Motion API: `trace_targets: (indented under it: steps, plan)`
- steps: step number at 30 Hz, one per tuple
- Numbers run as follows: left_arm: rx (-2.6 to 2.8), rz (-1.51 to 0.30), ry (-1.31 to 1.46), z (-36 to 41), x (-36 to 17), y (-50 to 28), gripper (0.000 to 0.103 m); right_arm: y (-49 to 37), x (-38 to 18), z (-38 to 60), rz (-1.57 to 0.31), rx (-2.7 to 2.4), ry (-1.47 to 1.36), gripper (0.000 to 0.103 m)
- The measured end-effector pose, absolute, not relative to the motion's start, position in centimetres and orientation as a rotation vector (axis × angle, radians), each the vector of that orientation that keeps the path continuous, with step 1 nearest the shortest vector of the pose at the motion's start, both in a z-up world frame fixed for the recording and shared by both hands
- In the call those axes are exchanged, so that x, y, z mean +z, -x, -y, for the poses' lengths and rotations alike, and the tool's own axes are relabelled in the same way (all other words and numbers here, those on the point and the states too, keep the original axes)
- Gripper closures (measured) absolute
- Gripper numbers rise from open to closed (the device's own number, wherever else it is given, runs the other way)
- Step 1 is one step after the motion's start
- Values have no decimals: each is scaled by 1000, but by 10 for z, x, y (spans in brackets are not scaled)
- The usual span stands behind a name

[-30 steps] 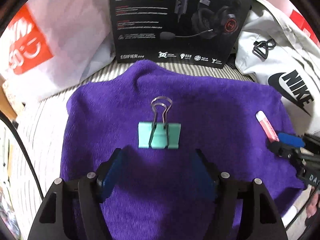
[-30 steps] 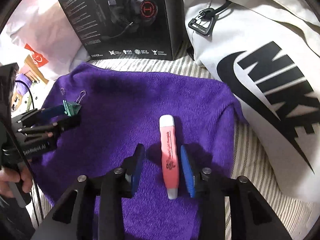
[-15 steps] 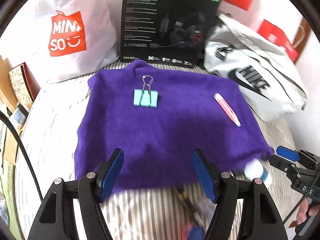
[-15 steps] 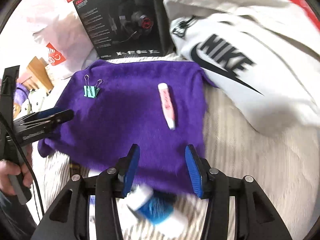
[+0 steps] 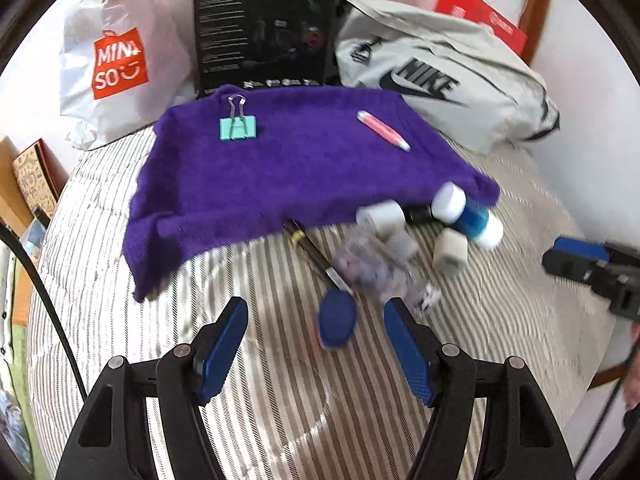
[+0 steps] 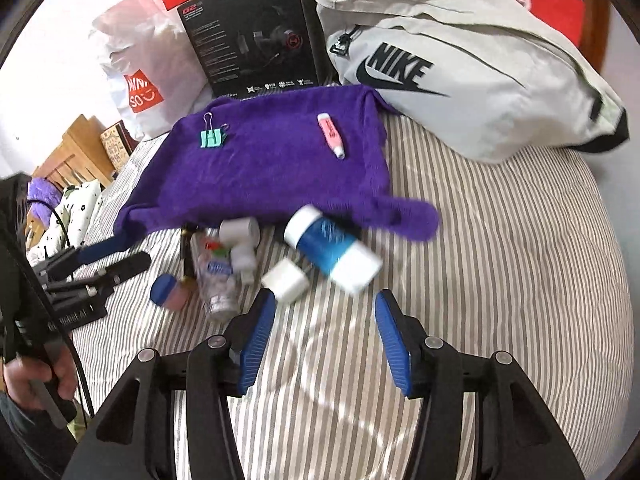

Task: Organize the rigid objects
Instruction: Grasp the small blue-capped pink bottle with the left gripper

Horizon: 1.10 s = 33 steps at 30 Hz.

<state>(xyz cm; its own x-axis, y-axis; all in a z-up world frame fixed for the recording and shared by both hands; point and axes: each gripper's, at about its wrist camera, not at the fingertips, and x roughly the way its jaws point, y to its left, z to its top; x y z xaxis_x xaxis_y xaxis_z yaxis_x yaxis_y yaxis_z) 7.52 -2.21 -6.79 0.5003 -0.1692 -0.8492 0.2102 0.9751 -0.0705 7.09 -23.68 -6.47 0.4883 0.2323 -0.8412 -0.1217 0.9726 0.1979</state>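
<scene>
Left gripper [image 5: 316, 344] jaws wide, empty; oval dark-blue eraser [image 5: 337, 320] lies between them at lower centre. Right gripper [image 6: 325, 338], jaws just opening, empty; white cube [image 6: 286, 280] just above its left jaw

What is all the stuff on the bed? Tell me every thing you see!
towel: 1, purple, spread on striped bed
binder clip: 1, mint green, on towel, left
highlighter: 1, pink, on towel, right
bottle: 1, blue with white ends, at towel's near edge
small white pieces: about 3, beside bottle
clear pouch: 1, in the pile
pen: 1, dark, partly under towel
headset box: 1, black, behind towel
Nike bag: 1, grey, right
Miniso bag: 1, white, left
left gripper: open, empty
right gripper: open, empty
</scene>
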Motion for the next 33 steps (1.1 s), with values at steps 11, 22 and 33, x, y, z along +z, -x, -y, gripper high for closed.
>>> trace_targets:
  steps: [11,22,33]
  plan:
    - [-235,-1072,-80,32,-95,-76,41,-43,-57,242,-1024,191,-98,51]
    - [-272,-1073,-64,34,-99,-88,83,-47,-71,252,-1067,165,-96,51]
    - [-234,-1055,-52,10,-81,-80,83,-57,-78,253,-1062,181,-96,47]
